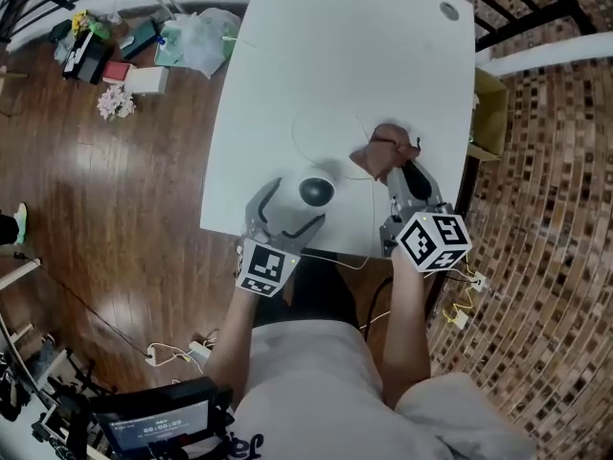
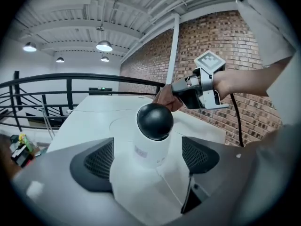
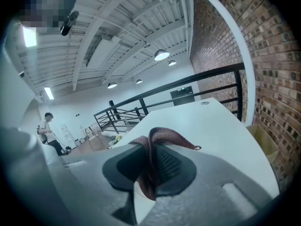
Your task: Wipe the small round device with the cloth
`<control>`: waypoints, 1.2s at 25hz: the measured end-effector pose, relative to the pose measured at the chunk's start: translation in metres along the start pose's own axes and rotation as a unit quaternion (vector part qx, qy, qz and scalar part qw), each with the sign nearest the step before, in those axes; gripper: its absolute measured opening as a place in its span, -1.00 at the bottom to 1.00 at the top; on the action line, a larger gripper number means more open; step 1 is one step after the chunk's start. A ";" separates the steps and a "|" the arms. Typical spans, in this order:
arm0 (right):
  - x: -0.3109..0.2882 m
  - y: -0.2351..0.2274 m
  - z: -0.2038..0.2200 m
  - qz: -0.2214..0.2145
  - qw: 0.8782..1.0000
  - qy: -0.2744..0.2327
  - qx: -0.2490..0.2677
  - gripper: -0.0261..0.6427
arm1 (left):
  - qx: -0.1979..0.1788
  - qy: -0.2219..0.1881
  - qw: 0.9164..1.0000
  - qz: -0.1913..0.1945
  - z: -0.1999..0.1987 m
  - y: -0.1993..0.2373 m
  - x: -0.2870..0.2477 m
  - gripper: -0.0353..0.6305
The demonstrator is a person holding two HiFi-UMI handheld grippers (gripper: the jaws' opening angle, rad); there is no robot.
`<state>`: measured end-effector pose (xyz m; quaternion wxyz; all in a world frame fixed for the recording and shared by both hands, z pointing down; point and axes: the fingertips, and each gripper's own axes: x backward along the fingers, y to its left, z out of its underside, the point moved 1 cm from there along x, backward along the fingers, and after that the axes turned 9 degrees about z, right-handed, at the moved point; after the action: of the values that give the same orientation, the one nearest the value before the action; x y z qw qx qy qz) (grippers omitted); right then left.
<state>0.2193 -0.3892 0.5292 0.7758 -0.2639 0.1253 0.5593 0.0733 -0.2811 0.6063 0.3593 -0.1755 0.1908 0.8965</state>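
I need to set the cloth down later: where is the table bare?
The far half of the white table, up to the grommet, is bare. The near edge is crowded: device, cloth, left gripper, right gripper.

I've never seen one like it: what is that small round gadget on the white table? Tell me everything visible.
The small round device is a white cylinder, plastic by its look, topped by a glossy black ball, with a small label on its side. It stands upright near the front edge of the white table, between the open fingers of the left gripper, which do not press it. The brown cloth is held close by, apart from it.
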 end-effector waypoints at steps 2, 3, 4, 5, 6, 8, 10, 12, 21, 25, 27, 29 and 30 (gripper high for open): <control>0.000 0.000 0.001 0.003 1.000 -0.002 0.002 -0.80 | -0.007 0.001 1.000 -0.004 0.003 0.002 -0.011 0.52; 0.001 -0.001 0.002 0.005 1.000 -0.003 0.002 -0.80 | -0.012 0.001 1.000 -0.006 0.003 0.002 -0.017 0.54; 0.003 -0.003 0.002 0.008 1.000 -0.004 0.002 -0.80 | -0.015 0.001 1.000 -0.009 0.003 0.002 -0.022 0.54; 0.005 -0.004 0.002 0.011 1.000 -0.005 0.001 -0.80 | -0.018 0.003 1.000 -0.014 0.002 0.003 -0.026 0.54; 0.007 -0.004 0.003 0.013 1.000 -0.006 0.000 -0.80 | -0.020 0.005 1.000 -0.021 0.003 0.003 -0.031 0.52; 0.013 -0.005 0.004 0.016 1.000 -0.006 -0.001 -0.80 | -0.024 0.014 0.999 -0.040 0.005 0.006 -0.038 0.47; 0.019 -0.006 0.004 0.018 1.000 -0.008 -0.002 -0.80 | -0.030 0.029 0.998 -0.055 0.008 0.009 -0.047 0.46; 0.026 -0.005 0.003 0.017 1.000 -0.011 -0.004 -0.80 | -0.036 0.052 0.996 -0.061 0.012 0.011 -0.055 0.46; 0.051 0.010 -0.013 -0.001 1.000 -0.027 0.009 -0.80 | -0.029 0.112 0.993 -0.005 0.018 0.002 -0.065 0.30; 0.055 0.039 -0.052 -0.095 0.993 -0.029 0.058 -0.80 | -0.095 0.099 0.990 0.042 -0.014 -0.014 -0.036 0.30; 0.061 0.069 -0.078 -0.192 0.978 -0.022 0.076 -0.80 | -0.183 0.074 0.979 0.058 -0.044 -0.028 -0.009 0.30; 0.074 0.111 -0.099 -0.312 0.945 -0.010 0.098 -0.80 | -0.267 0.044 0.960 0.075 -0.076 -0.042 0.022 0.30; 0.081 0.134 -0.107 -0.367 0.923 -0.003 0.120 -0.80 | -0.301 0.030 0.949 0.083 -0.092 -0.048 0.036 0.30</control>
<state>0.1332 -0.3512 0.3650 0.9529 -0.1943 0.0833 0.2174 0.0989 -0.2714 0.5003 0.2085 -0.2858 -0.0638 0.9332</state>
